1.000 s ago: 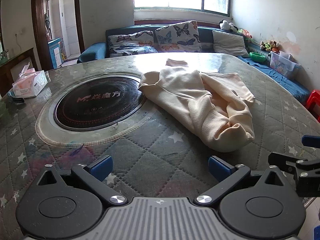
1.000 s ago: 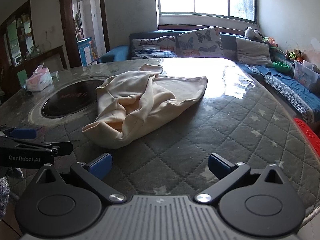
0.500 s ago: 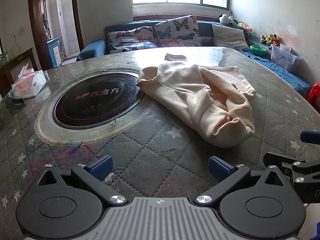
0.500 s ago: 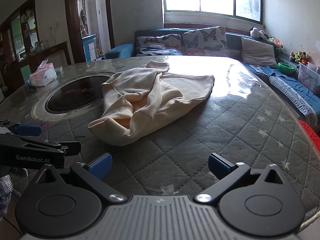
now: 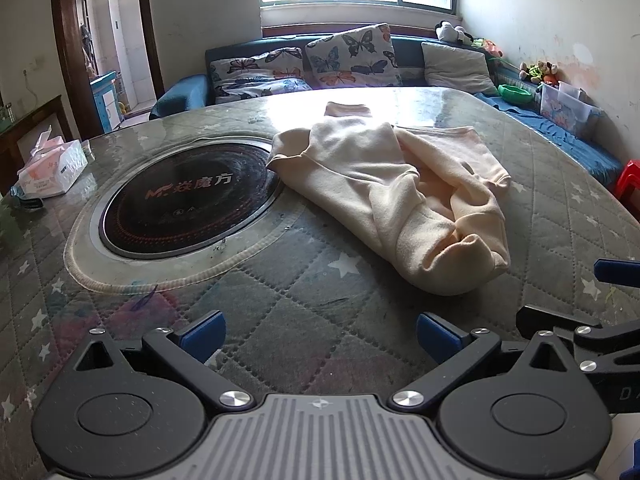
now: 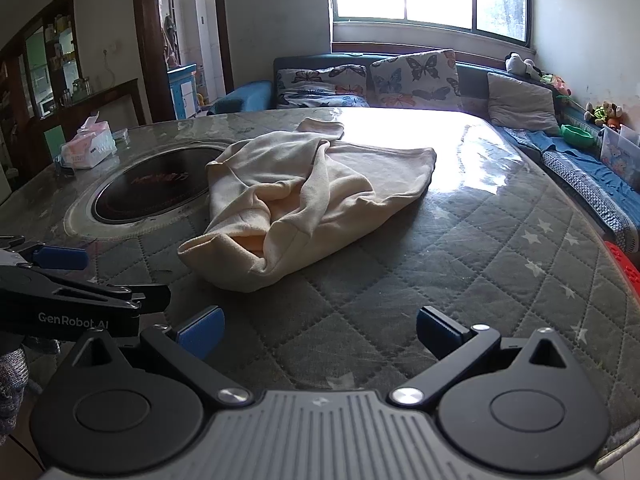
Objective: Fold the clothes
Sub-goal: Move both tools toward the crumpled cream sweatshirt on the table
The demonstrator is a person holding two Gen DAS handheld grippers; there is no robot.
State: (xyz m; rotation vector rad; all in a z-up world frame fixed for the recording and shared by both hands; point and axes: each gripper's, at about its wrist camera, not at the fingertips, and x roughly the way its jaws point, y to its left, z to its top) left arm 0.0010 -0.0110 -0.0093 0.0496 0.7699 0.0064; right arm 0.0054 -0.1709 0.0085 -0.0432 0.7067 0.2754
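Note:
A cream sweatshirt [image 5: 392, 192] lies crumpled in a heap on the quilted round table [image 5: 280, 320], partly over the rim of a black inset cooktop [image 5: 180, 204]. In the right wrist view the same sweatshirt [image 6: 304, 200] sits ahead and slightly left. My left gripper [image 5: 318, 330] is open near the table's front edge, short of the garment, nothing between its blue-padded fingers. My right gripper [image 6: 318, 326] is open too, empty, a little short of the heap. Each gripper shows at the edge of the other's view.
A tissue box [image 5: 54, 166] stands at the table's left edge. Behind the table runs a blue sofa with butterfly cushions [image 5: 352, 56]. A red stool [image 5: 628, 178] and a plastic bin [image 5: 564, 100] stand at the right. A cabinet [image 6: 48, 72] is at far left.
Both grippers have edged forward and slightly lower toward the sweatshirt, which looms a bit larger. Both stay open. The garment has not moved.

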